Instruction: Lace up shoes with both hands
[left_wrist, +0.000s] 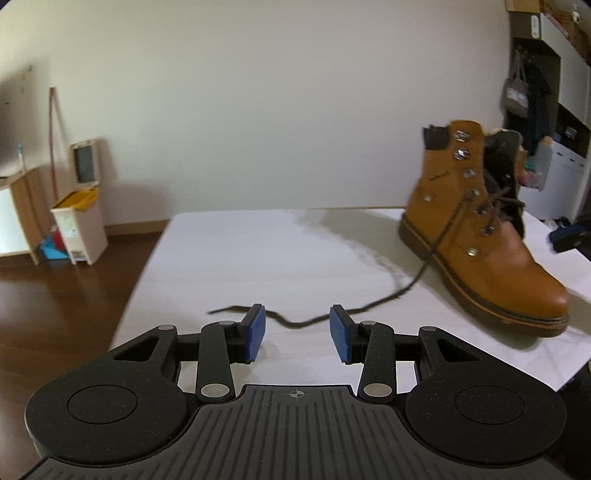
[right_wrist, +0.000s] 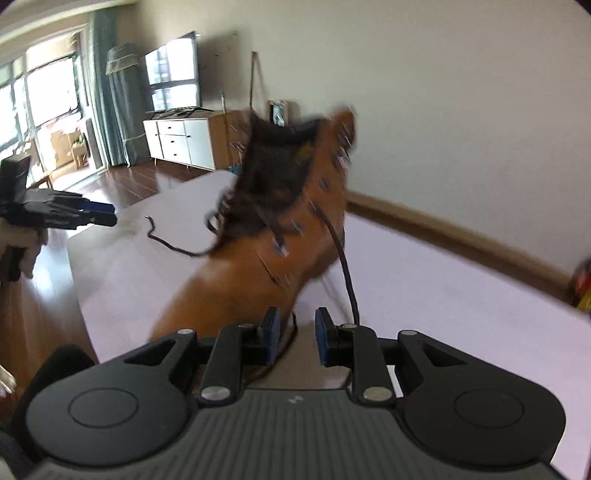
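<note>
White tabletop (left_wrist: 258, 258) carries a tan lace-up boot (left_wrist: 487, 236), brown shoelace (left_wrist: 373, 306) trailing loose. Left gripper (left_wrist: 297, 332) jaws apart, empty; right gripper (right_wrist: 295, 338) parted beside lace.

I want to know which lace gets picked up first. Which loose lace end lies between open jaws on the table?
The lace end trailing from the boot across the white table to the left gripper; it lies flat between the open blue pads, untouched.
</note>
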